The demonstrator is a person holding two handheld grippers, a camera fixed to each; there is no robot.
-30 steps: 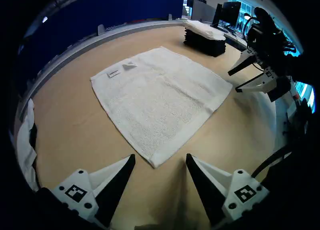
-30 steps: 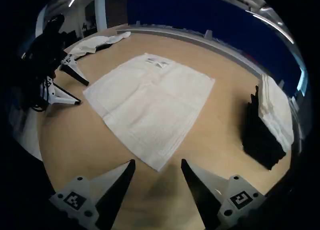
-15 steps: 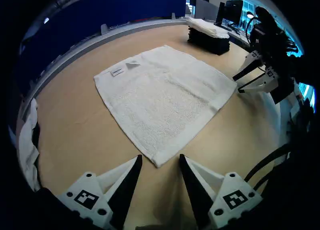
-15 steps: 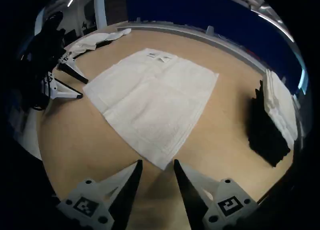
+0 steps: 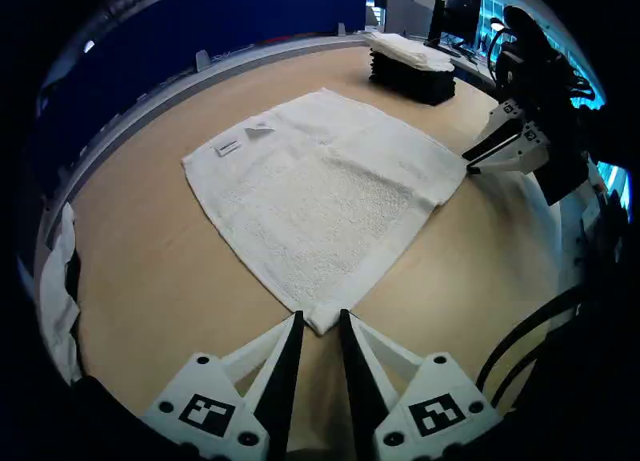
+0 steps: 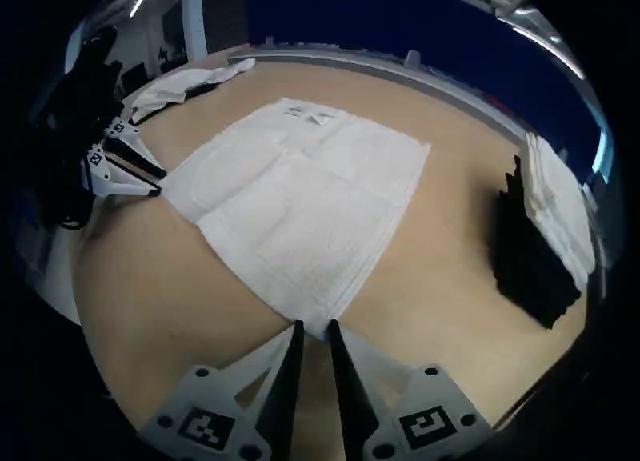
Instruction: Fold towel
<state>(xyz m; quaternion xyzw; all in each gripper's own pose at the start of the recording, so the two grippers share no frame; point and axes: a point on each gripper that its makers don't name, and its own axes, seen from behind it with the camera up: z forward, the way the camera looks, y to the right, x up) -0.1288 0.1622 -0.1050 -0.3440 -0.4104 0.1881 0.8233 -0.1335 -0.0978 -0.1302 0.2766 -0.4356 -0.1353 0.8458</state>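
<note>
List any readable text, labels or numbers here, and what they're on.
No text is legible.
On the white towel: two tags at its far corner, too small to read.
On the left tongs and right tongs: square markers, black-and-white patterns with no letters or digits.
</note>
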